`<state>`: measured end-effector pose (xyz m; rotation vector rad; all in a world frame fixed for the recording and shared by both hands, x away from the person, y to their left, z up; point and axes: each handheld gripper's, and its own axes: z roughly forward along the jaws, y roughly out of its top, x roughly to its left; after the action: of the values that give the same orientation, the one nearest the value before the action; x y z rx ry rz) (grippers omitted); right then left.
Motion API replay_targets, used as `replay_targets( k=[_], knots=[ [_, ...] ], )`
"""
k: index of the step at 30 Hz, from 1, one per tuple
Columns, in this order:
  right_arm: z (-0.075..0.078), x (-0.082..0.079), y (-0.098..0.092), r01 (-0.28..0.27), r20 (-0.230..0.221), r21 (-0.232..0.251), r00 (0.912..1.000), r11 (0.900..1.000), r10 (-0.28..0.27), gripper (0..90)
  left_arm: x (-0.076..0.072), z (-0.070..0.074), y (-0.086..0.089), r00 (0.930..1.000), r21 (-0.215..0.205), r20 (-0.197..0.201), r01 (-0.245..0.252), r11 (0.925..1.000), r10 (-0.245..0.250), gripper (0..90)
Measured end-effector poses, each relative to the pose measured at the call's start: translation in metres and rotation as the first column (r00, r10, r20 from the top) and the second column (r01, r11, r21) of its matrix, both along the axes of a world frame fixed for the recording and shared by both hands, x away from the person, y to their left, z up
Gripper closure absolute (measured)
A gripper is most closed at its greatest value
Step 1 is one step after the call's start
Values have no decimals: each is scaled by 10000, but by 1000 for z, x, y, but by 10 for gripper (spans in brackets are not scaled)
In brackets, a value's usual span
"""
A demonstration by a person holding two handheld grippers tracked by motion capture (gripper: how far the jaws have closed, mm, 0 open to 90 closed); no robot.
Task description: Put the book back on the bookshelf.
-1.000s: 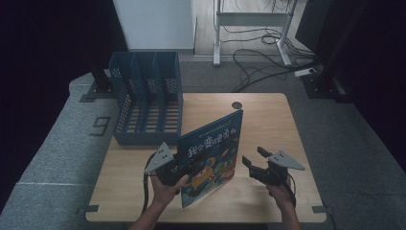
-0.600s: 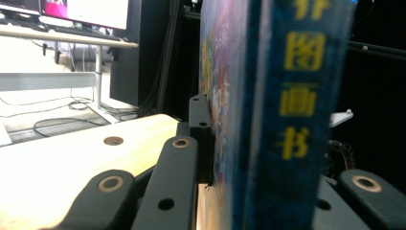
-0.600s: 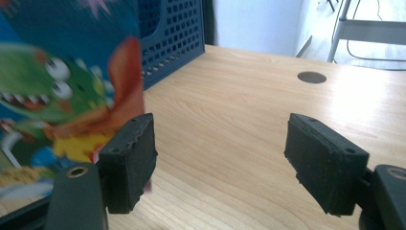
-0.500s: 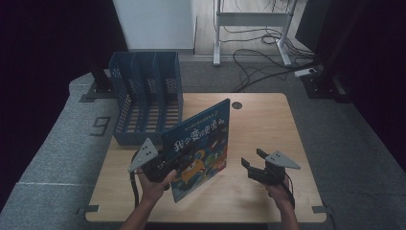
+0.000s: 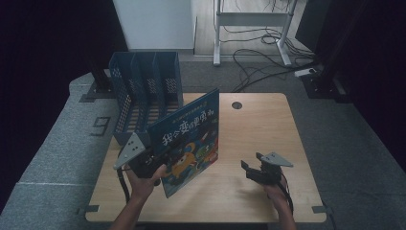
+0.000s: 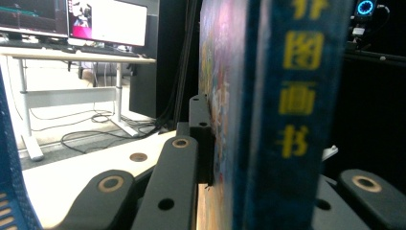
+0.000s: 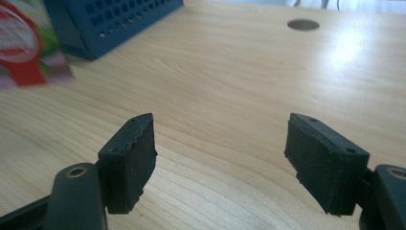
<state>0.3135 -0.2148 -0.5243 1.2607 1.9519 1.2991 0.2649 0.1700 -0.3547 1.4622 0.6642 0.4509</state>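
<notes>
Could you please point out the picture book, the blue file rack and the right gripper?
picture book [image 5: 191, 139]: high view, front cover.
blue file rack [image 5: 143, 93]: high view, divider walls.
right gripper [image 7: 220, 158]: right gripper view, between open jaws.

book [image 5: 189, 139]: blue picture-book cover, yellow and white characters, colourful cartoon
pose: upright on edge, tilted
place: above the surface [image 5: 249, 139], just beside the blue file rack [image 5: 143, 91]

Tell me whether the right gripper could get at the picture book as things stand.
Probably yes. The right gripper hovers open and empty over bare table, and nothing lies between it and the picture book, which the left gripper holds upright off the table. The book's free right edge faces it.
</notes>
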Motion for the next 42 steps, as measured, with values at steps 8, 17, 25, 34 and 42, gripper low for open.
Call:
replay_targets(
  k=[8, 17, 25, 34, 42],
  knots=[
    [-11, 6, 4, 97, -497, -454, 9987, 9989, -119, 256, 2, 12, 8, 9998, -83, -185, -114, 9999, 112, 824],
    [-23, 11, 2, 341, -975, -910, 9943, 9953, -429, 269, 7, 16, 19, 9991, -215, -274, -336, 9992, 330, 824],
    [-27, 13, 0, 572, -1161, -932, 9909, 9940, -679, 289, 10, 25, 30, 9975, -206, -319, -636, 9978, 630, 824],
    [-28, 17, -1, 945, -1573, -984, 9815, 9907, -1092, 318, 12, 36, 35, 9959, -261, -85, -902, 9956, 900, 824],
    [-28, 18, -1, 839, -1732, -976, 9798, 9917, -999, 315, 15, 38, 37, 9937, -314, -114, -1120, 9932, 1117, 824]
  ],
)
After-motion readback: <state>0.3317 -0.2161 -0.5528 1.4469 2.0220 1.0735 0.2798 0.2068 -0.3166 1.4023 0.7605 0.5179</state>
